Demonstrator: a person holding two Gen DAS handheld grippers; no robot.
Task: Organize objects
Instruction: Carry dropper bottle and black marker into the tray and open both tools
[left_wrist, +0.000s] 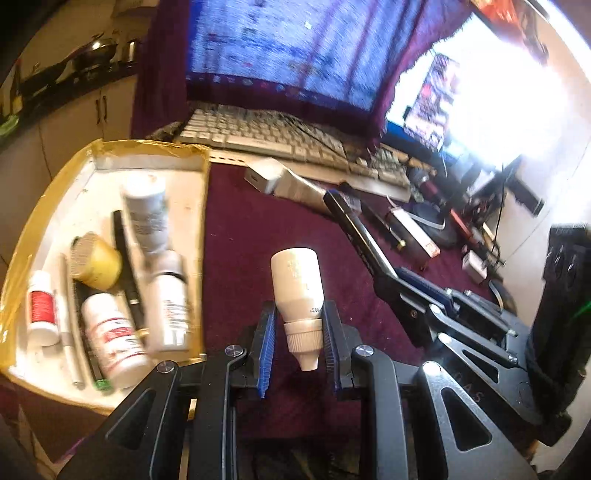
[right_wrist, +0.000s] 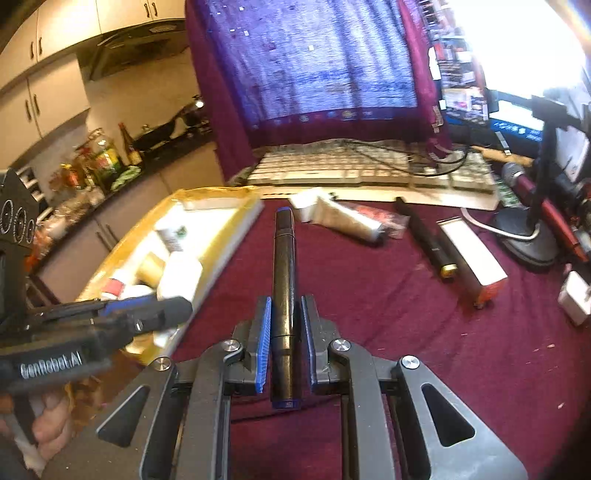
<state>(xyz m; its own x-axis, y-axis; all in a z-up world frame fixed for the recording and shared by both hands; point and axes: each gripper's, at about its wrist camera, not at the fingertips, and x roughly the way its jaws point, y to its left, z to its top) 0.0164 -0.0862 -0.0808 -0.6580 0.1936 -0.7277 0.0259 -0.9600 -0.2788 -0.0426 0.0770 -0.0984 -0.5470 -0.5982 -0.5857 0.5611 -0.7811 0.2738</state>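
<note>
My left gripper is shut on a small white dropper bottle, held above the maroon cloth with its nozzle pointing back at the camera. To its left lies a yellow-rimmed white tray with several bottles, a tube, a yellow jar and pens in it. My right gripper is shut on a black marker with blue ends, which points forward above the cloth. In the right wrist view the left gripper reaches in from the left beside the tray. The right gripper also shows in the left wrist view.
A white tube, a black pen with a gold end and a white box with an orange end lie on the maroon cloth. A keyboard sits behind them under a draped blue-and-maroon fabric. A microphone stand is at the right.
</note>
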